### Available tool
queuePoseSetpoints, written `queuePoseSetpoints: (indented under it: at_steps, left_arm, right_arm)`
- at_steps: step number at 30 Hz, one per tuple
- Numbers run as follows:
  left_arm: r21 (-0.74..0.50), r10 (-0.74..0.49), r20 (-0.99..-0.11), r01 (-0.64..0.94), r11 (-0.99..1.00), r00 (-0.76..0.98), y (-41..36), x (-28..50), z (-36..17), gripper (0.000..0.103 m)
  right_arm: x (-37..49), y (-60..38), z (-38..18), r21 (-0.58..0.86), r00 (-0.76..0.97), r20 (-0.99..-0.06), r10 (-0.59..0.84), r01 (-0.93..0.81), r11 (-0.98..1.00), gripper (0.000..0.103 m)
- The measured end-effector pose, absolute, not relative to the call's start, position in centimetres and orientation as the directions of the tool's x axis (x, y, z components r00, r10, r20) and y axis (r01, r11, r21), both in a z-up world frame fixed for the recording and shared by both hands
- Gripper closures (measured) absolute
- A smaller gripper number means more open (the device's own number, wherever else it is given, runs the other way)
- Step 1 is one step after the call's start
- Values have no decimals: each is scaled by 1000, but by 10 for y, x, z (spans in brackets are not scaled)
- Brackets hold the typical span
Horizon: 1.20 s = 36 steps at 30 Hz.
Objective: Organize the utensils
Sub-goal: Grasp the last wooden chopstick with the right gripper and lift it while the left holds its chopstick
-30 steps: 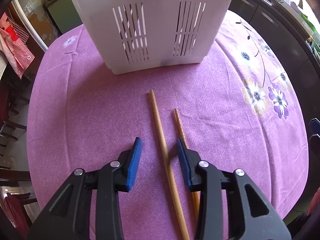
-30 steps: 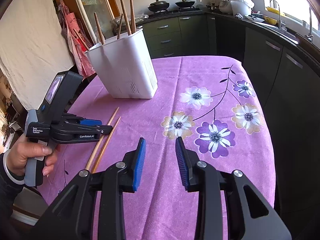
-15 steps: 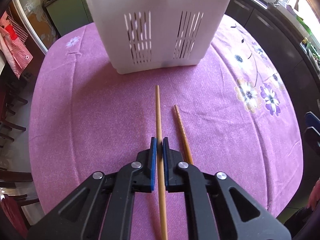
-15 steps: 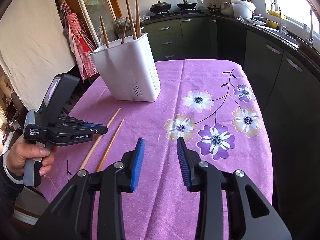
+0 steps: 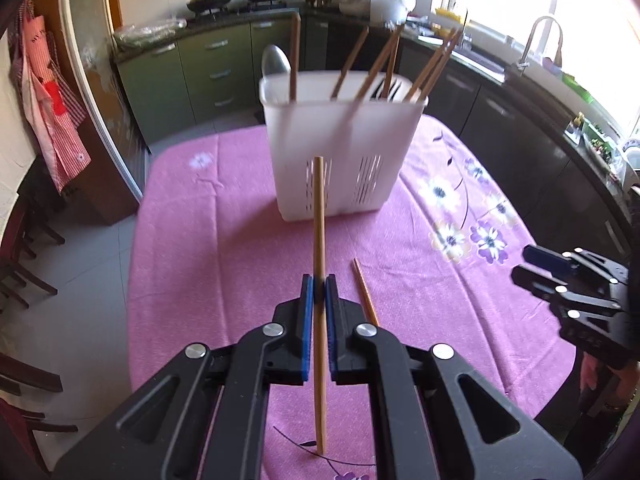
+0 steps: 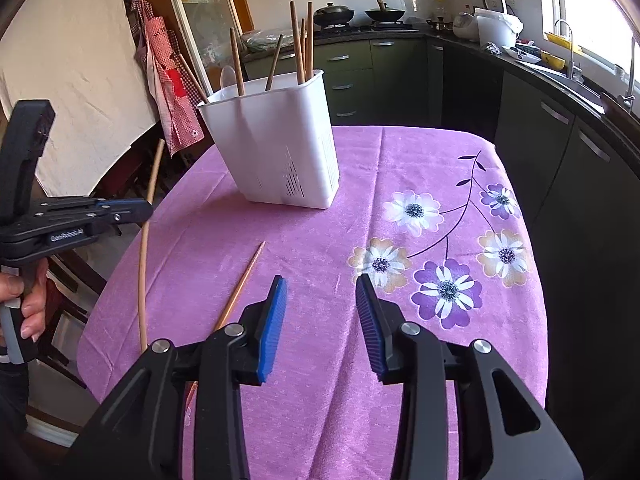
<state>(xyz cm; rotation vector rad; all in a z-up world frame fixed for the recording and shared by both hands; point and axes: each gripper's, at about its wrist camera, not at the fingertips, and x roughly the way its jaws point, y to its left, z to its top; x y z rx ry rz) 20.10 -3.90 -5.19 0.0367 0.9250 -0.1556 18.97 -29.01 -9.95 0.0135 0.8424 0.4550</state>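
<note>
At the left edge of the purple tablecloth (image 6: 400,160), the left gripper (image 5: 319,289) pinches a light wooden chopstick (image 5: 319,216) between its blue pads, lifted clear of the cloth and close to upright. A darker chopstick (image 6: 244,280) lies flat on the cloth near the front left edge, just left of the right gripper (image 6: 321,316), whose jaws are spread with nothing between them. The white utensil holder (image 6: 276,148), with chopsticks and a spoon standing in it, sits toward the far left corner.
</note>
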Motion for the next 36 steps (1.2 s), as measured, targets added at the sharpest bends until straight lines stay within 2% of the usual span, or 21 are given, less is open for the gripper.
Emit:
queuePoseSetpoints:
  at_steps: [11, 21, 30, 32, 33, 34, 36]
  left_arm:
    - [-47, -133, -692, 139, 989, 710, -14, 152, -14, 97]
    - [-22, -147, -670, 178, 984, 728, -16, 130, -14, 97]
    - [-6, -159, -677, 210, 978, 719, -19, 131, -17, 97]
    - [-5, -162, -676, 215, 977, 719, -20, 130, -17, 97]
    - [-4, -163, -675, 217, 976, 719, -20, 130, -17, 97]
    - [-3, -163, -675, 218, 976, 720, -20, 130, -17, 97]
    - [-3, -164, -675, 220, 976, 720, -21, 130, -17, 97]
  right_arm:
    - [206, -252, -117, 184, 495, -771, 401, -429, 884, 62]
    - [249, -177, -165, 165, 322, -880, 347, -479, 862, 61]
    - [264, -136, -183, 75, 309, -918, 248, -479, 875, 60]
    - [264, -128, -184, 34, 323, -922, 214, -483, 875, 64]
    - [263, -125, -184, 29, 324, -922, 211, -486, 873, 71]
    - [263, -123, -183, 30, 320, -923, 212, -491, 871, 84]
    - [264, -120, -184, 36, 308, -926, 217, -501, 865, 91]
